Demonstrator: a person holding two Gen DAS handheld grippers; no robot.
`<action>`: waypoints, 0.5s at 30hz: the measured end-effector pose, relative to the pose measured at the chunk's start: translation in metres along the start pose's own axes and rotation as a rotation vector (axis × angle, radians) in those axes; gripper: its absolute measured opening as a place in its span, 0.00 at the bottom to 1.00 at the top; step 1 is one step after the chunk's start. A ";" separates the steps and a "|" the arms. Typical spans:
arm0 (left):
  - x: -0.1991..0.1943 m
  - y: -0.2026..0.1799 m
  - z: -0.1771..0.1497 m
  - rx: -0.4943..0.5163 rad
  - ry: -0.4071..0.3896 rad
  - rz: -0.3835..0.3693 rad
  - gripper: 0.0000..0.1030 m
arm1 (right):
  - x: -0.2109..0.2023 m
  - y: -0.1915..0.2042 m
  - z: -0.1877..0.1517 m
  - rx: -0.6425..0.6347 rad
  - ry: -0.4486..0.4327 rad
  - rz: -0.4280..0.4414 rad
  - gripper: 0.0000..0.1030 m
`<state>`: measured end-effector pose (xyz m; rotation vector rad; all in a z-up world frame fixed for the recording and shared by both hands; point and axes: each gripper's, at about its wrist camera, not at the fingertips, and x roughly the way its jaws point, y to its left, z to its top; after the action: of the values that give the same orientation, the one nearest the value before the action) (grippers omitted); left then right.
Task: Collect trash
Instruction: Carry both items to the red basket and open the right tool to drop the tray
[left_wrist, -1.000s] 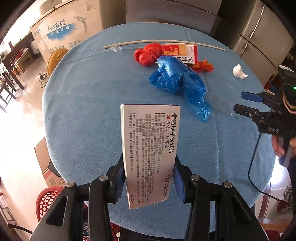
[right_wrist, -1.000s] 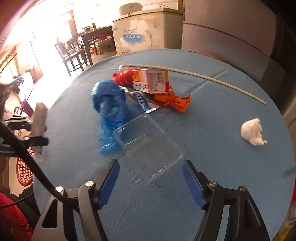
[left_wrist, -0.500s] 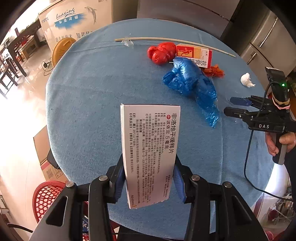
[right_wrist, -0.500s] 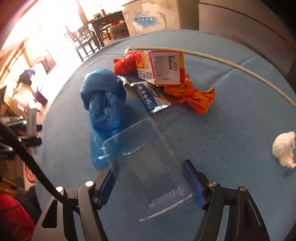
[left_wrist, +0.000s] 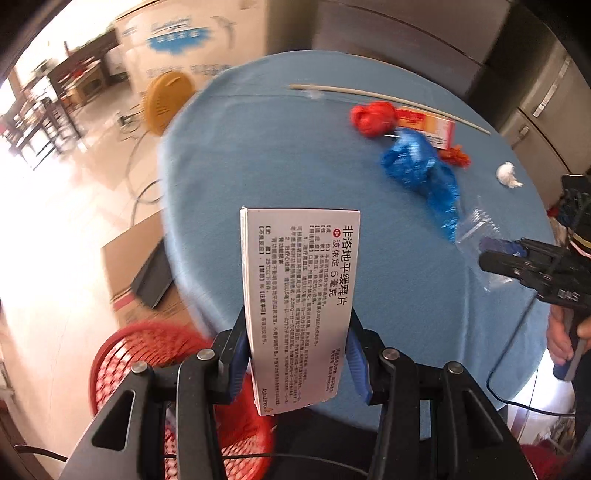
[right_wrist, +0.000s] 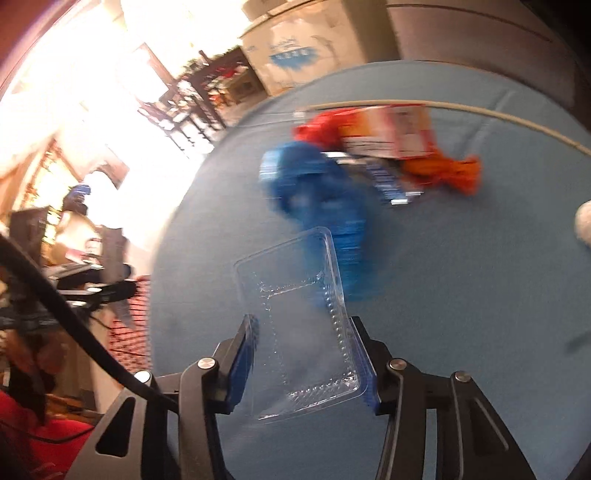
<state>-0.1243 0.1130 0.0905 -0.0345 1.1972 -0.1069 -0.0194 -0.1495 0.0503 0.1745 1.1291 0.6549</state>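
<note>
Blue cloth covers the round worktop (left_wrist: 295, 177). Below its near edge sits a red basket (left_wrist: 147, 369), nearest the left gripper (left_wrist: 297, 358), whose fingers clamp an upright medicine box (left_wrist: 299, 302). The right gripper (right_wrist: 308, 356) has just been closing; its fingers now pinch a clear plastic tray (right_wrist: 295, 314), long axis pointing away.

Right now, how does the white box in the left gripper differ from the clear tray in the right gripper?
The white box is opaque card printed with text; the clear tray is see-through plastic with ribbed edges, so the blue bag shows through it. The box is a closed flat carton; the tray is an open shallow shell. Both are light packaging, each clamped between a gripper's blue pads: box in the left gripper, tray in the right gripper, whose jaws have just been closing.
</note>
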 end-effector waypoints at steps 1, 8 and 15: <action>-0.005 0.010 -0.007 -0.025 -0.001 0.012 0.47 | 0.002 0.011 0.000 -0.008 -0.002 0.032 0.50; -0.029 0.065 -0.048 -0.170 -0.024 0.129 0.47 | 0.034 0.100 0.012 -0.139 0.010 0.188 0.50; -0.043 0.097 -0.069 -0.235 -0.042 0.230 0.47 | 0.058 0.158 0.020 -0.191 0.022 0.282 0.51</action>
<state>-0.1980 0.2156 0.0969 -0.1039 1.1590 0.2357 -0.0492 0.0140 0.0842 0.1651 1.0650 1.0129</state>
